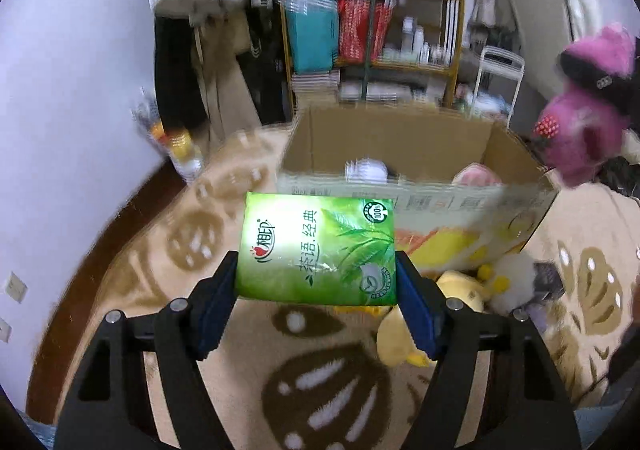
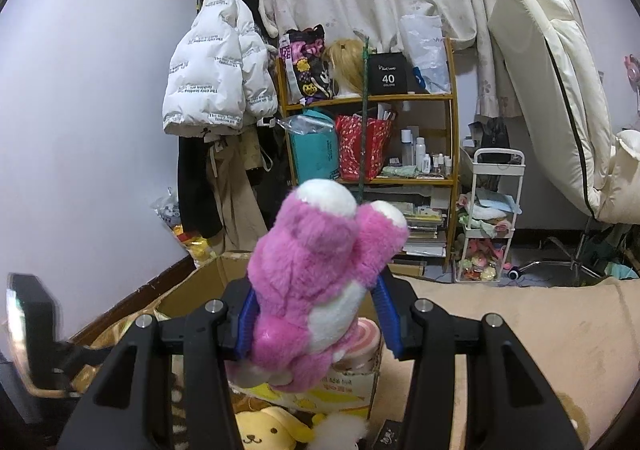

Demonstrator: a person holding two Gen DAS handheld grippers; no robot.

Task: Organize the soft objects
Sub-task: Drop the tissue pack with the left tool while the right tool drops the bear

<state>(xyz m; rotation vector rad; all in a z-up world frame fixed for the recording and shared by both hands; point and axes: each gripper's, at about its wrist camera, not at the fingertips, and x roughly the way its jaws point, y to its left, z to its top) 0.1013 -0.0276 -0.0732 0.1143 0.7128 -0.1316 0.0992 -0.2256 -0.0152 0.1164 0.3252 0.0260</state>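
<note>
The left gripper (image 1: 316,286) is spread wide, because the green tissue pack (image 1: 318,250) it pinches is held across its broad face, one blue pad (image 1: 218,304) pressed against each side edge. The pack juts forward, level and face up, and just beyond its far edge stands the open cardboard box (image 1: 400,137), so it looks lined up to be carried over the near wall and dropped in. Inside the box something white and something pink already lie, though the blur keeps me from saying what they are.

The right gripper (image 2: 316,314) is narrower, squeezing a pink plush toy (image 2: 316,270) around its belly, feet pointing forward and away; soft fur gives, so the middle is probably the surest place to hold. It hangs above the same box (image 2: 192,290), whose rim shows just below and ahead of the fingers.

Under both tools, on the patterned rug (image 1: 320,390), a yellow plush dog (image 2: 272,430) and a white fluffy toy (image 1: 514,282) lie against the box's near side, not yet picked up.
</note>
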